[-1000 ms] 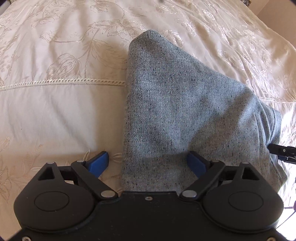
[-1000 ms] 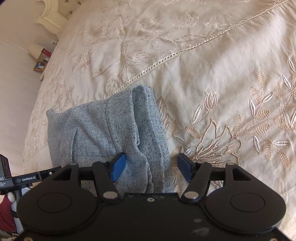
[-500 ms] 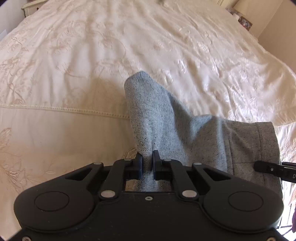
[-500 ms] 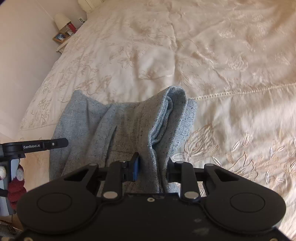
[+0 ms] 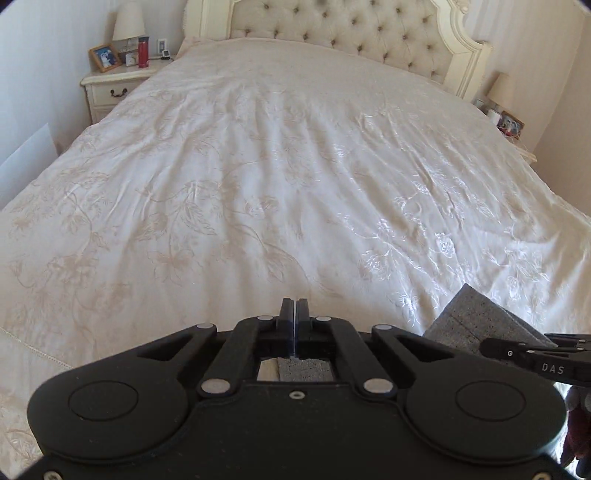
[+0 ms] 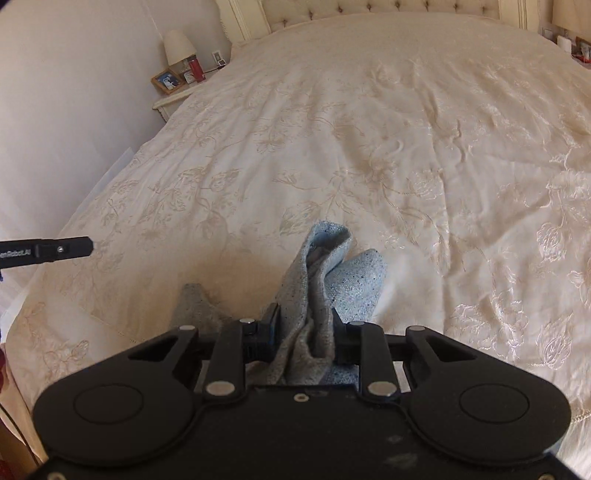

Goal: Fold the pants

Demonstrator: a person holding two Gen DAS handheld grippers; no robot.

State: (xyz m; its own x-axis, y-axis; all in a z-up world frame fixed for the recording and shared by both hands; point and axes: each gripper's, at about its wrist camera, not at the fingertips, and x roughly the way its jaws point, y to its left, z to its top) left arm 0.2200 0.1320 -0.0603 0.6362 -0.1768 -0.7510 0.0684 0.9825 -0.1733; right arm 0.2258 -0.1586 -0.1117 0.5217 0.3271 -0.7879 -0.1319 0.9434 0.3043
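The grey flecked pants hang bunched from my right gripper, which is shut on a thick fold of them, lifted above the cream bedspread. My left gripper has its jaws pressed together, and a strip of the pants' fabric shows directly beneath them. In the left wrist view a lifted corner of the pants sticks up at the lower right, beside the black tip of the right gripper. Most of the garment is hidden under the two gripper bodies.
The embroidered bedspread stretches to a tufted headboard. A nightstand with a lamp, photo frame and red bottle stands at the far left. Another bedside table sits at the far right. A wall runs along the left.
Both grippers closed on the pants lying on the bed and lifted them. Each view has tilted up, so the headboard and nightstands now show and the pants have dropped to the bottom edge.
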